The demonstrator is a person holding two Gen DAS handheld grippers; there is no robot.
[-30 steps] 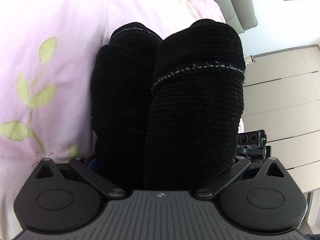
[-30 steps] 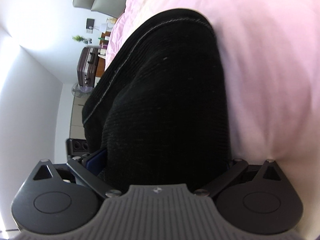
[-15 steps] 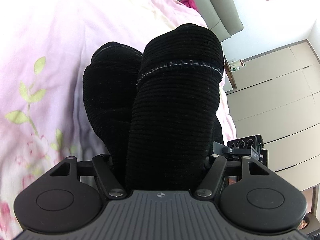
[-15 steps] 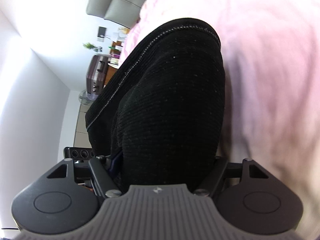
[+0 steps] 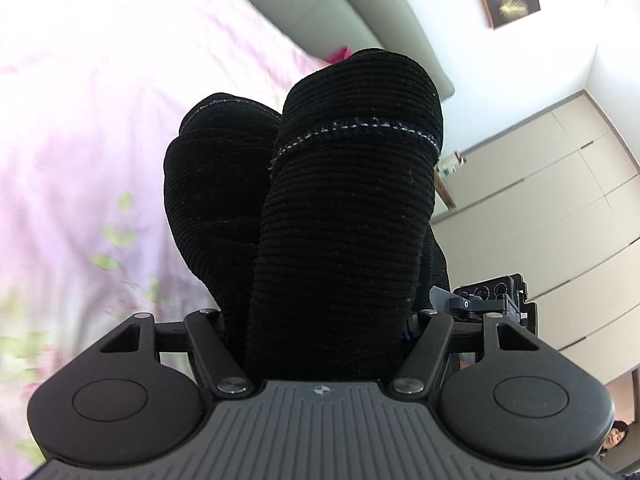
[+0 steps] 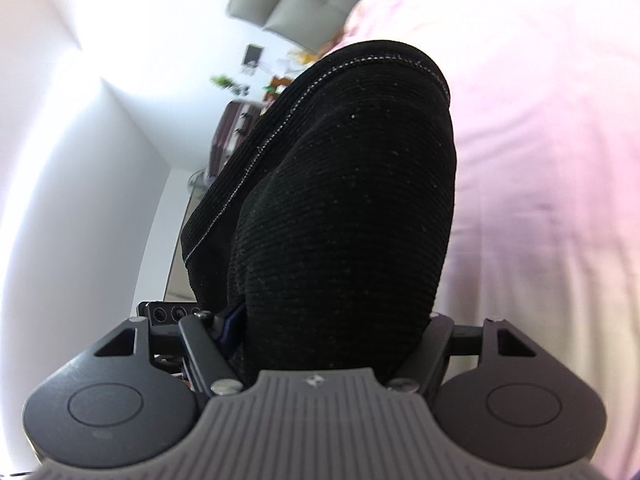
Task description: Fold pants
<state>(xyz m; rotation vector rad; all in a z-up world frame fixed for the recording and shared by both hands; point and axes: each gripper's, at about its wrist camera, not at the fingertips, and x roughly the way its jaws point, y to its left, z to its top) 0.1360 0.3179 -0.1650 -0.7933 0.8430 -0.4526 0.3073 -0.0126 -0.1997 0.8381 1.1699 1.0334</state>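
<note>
The black corduroy pants [image 5: 340,216] bulge up between the jaws of my left gripper [image 5: 320,320], which is shut on the bunched fabric and hides its own fingers. A white-stitched hem [image 5: 360,128] crosses the top fold. In the right wrist view the same pants [image 6: 344,208] fill the middle, and my right gripper [image 6: 332,320] is shut on them too. Both grippers hold the cloth lifted above the pink bed cover [image 5: 80,120]. The other gripper's camera shows at the edge of each view [image 5: 492,292].
The pink flowered bed cover [image 6: 540,160] lies under the pants. A grey headboard [image 5: 380,20] stands behind it. Beige wardrobe doors [image 5: 560,200] are at the right. A dark suitcase [image 6: 232,132] and a plant stand by the white wall.
Both grippers have closed further on the pants and risen with them. The views have tilted up, showing more wall, headboard and wardrobe and less bed.
</note>
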